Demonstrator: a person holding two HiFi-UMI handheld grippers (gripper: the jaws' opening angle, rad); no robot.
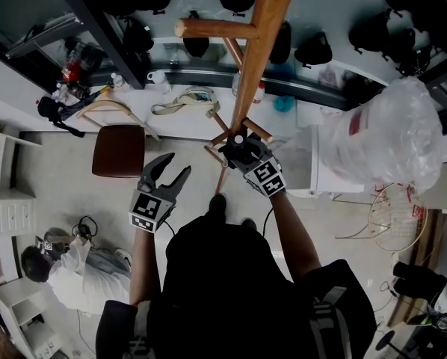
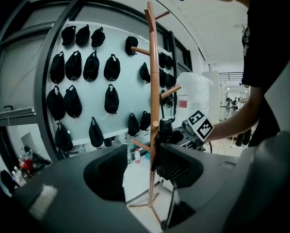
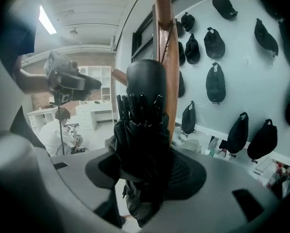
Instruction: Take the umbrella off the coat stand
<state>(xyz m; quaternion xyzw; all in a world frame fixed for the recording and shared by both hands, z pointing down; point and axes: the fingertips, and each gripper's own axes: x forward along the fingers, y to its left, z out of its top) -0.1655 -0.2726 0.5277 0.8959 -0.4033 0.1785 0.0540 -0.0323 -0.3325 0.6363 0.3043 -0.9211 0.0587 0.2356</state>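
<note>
The folded black umbrella [image 3: 142, 130] stands directly in front of the right gripper [image 3: 144, 171], between its two jaws. Its long axis is upright, parallel to the wooden pole of the coat stand [image 3: 165, 42] and crosswise to the line along which the jaws close. The rounded cap and the ring of rib tips are seen above the jaws, while the lower end drops out of sight beneath them. Seen from this gripper, the pole lies just behind the umbrella and slightly to its right, touching it or nearly so. A peg [image 3: 118, 75] sticks out to the left at about the height of the cap. How the umbrella is hooked onto the stand cannot be made out.

The right gripper is closed part-way, as far as the bundle allows. Both pads are pressed into the dark fabric of the canopy, so the umbrella is gripped around its middle.

The left gripper [image 1: 176, 165] is held to the left of the right one and farther back from the stand, with its jaws wide apart and nothing between them. Only the distant pole is seen through the gap. The right hand is therefore the nearer one, and it is the one engaged.

The coming move is judged to depend on the umbrella being drawn back toward the right gripper and away from the pole. Some lift is probably needed as well, to free whatever holds it on the stand.
</note>
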